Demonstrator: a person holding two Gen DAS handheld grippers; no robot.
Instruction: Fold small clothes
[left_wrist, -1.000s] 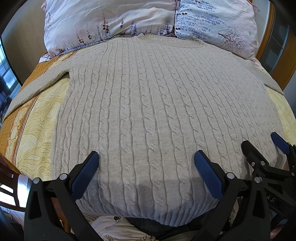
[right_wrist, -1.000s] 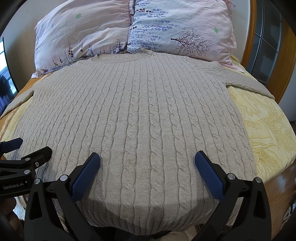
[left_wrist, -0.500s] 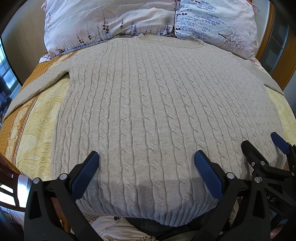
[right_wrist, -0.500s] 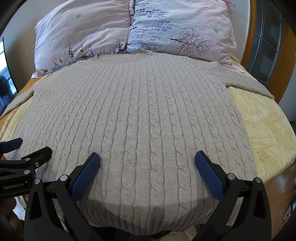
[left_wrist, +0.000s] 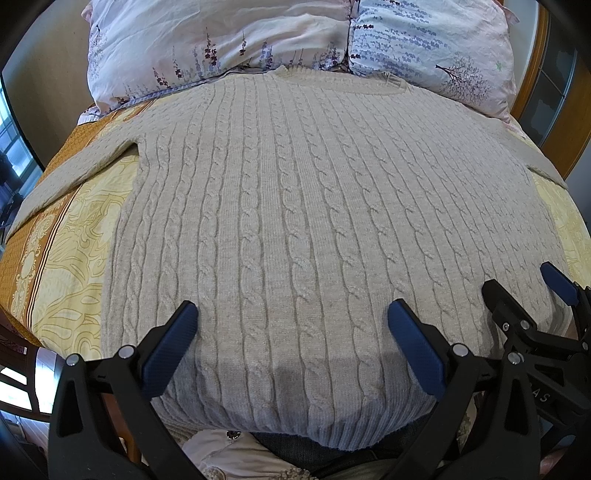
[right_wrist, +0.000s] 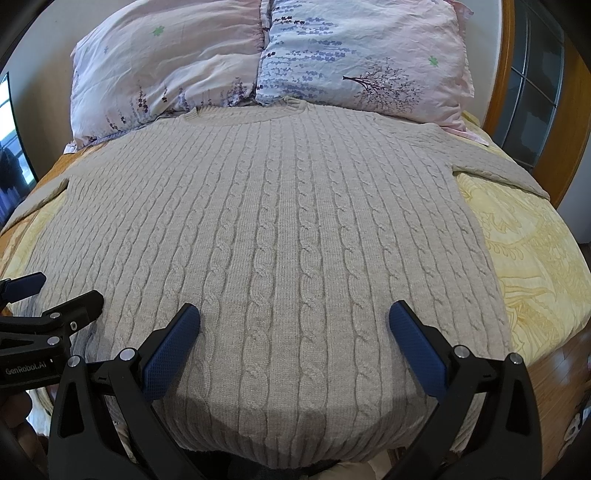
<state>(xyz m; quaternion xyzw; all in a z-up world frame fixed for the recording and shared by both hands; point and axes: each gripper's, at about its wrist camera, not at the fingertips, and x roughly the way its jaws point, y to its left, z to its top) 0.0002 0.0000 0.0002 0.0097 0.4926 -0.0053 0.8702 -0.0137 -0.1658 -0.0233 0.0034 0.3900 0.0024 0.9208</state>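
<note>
A beige cable-knit sweater (left_wrist: 295, 206) lies flat, front up, on the bed, neck toward the pillows, sleeves spread out to both sides; it also shows in the right wrist view (right_wrist: 280, 229). My left gripper (left_wrist: 291, 321) is open and empty, held just above the hem on the sweater's left half. My right gripper (right_wrist: 293, 321) is open and empty above the hem on the right half. The right gripper shows at the lower right of the left wrist view (left_wrist: 524, 295). The left gripper shows at the lower left of the right wrist view (right_wrist: 55, 299).
Two floral pillows (left_wrist: 221, 44) (right_wrist: 362, 62) lie at the head of the bed. A yellow and orange patterned bedspread (left_wrist: 62, 258) (right_wrist: 535, 266) shows on both sides. A wooden headboard frame (right_wrist: 502, 74) stands at the right. The near bed edge is below the hem.
</note>
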